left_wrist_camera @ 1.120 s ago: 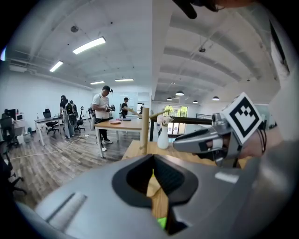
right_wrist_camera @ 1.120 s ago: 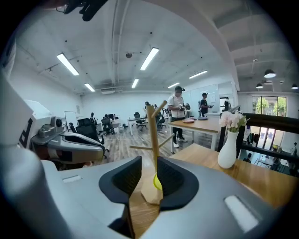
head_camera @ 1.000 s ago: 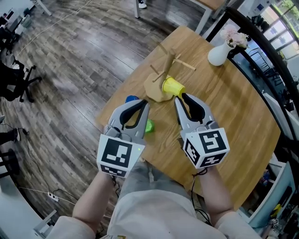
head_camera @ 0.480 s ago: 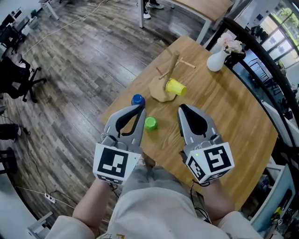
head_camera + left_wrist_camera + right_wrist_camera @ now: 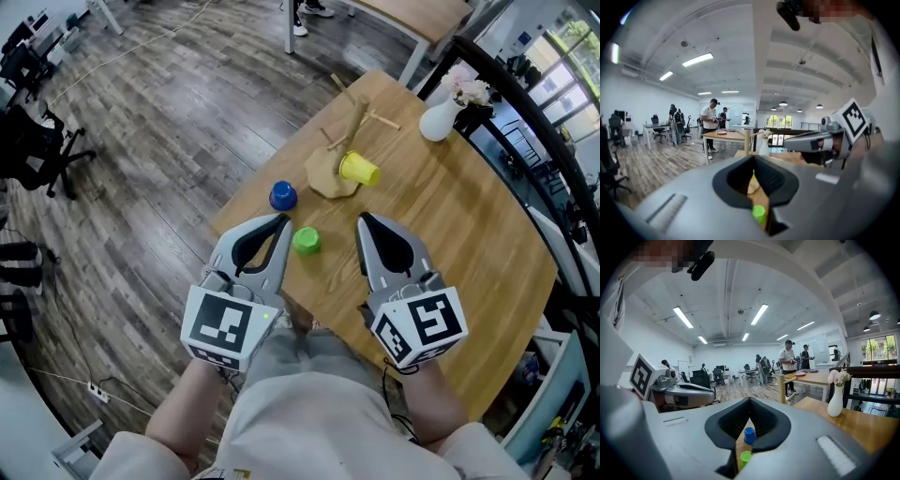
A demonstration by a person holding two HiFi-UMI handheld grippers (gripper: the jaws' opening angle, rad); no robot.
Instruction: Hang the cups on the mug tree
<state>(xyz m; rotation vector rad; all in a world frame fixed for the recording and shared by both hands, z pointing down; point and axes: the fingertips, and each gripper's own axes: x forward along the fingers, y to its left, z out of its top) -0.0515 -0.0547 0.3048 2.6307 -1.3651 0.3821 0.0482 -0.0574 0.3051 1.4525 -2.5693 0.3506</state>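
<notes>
I hold the left gripper (image 5: 282, 221) with its fingers (image 5: 272, 246) clenched on nothing. The right gripper (image 5: 362, 220) sits beside it, its fingers (image 5: 380, 246) having just been closing and now meeting with nothing between them; both hang over the near edge of the wooden surface (image 5: 450, 216). The green cup (image 5: 307, 241) sits on the surface between the two grippers, the blue cup (image 5: 283, 195) just beyond the left one, and the yellow cup (image 5: 357, 169) lies on its side against the base of the mug tree (image 5: 354, 127).
</notes>
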